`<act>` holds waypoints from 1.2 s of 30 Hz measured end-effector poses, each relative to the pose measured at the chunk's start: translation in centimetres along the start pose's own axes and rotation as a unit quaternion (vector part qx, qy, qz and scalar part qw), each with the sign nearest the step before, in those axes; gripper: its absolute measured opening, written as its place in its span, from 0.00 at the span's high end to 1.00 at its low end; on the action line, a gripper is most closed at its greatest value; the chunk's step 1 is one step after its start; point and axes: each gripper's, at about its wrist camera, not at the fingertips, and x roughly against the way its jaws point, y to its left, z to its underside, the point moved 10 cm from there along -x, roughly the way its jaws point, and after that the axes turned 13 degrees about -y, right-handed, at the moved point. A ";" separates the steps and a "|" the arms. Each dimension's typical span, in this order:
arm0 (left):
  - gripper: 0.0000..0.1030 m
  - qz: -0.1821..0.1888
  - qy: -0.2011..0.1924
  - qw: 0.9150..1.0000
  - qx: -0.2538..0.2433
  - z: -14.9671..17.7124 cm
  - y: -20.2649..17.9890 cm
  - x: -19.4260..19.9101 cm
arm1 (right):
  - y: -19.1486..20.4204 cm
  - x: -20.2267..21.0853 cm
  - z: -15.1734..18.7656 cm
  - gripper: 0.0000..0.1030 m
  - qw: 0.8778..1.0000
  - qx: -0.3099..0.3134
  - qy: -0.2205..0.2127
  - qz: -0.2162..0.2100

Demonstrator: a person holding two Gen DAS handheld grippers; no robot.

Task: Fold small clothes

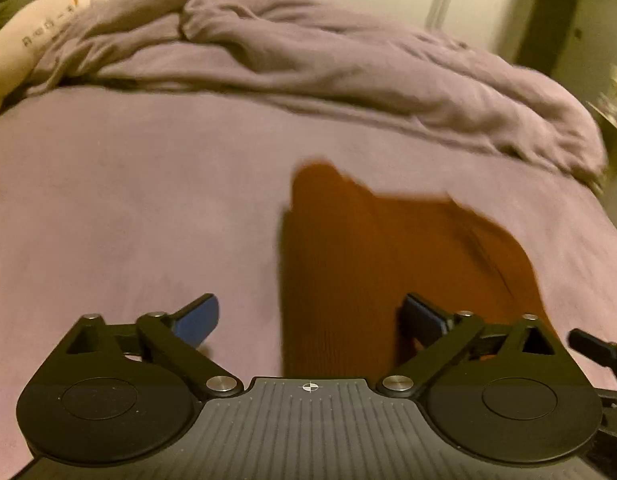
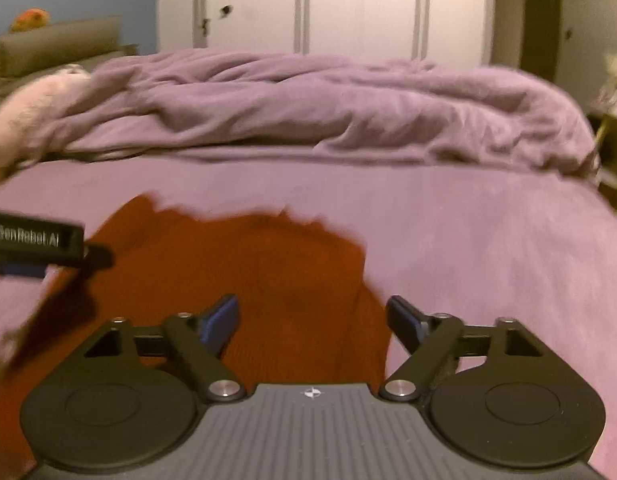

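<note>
A rust-orange ribbed garment [image 1: 388, 264] lies flat on the purple bed sheet [image 1: 128, 208]. My left gripper [image 1: 308, 320] is open just above its near left part, holding nothing. In the right wrist view the same garment [image 2: 244, 272] spreads ahead and to the left. My right gripper [image 2: 312, 320] is open over its near right edge, holding nothing. The left gripper's body [image 2: 36, 244] shows at the left edge of that view, over the garment's left side.
A crumpled purple duvet [image 2: 308, 112] lies across the far side of the bed. A pale pillow [image 1: 32, 40] sits at the far left. White wardrobe doors [image 2: 328, 8] stand behind. The bed's right edge [image 1: 604, 208] drops off beside a nightstand.
</note>
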 end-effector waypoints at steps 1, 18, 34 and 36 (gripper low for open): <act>0.01 0.005 0.013 1.000 -0.002 1.3 -0.2 1.4 | -0.2 1.5 1.0 0.06 1.000 -0.012 0.020 -0.001; 0.00 -0.051 0.105 0.992 -0.038 6.8 -0.6 10.2 | 1.3 12.8 5.4 0.04 0.980 0.007 0.197 0.029; 0.00 -0.106 0.054 0.989 -0.088 3.2 0.0 12.1 | 2.5 12.5 0.3 0.04 0.983 0.027 0.174 0.055; 0.00 -0.098 0.058 0.990 -0.088 3.3 -0.2 12.0 | 2.6 12.4 0.2 0.04 0.983 0.026 0.175 0.055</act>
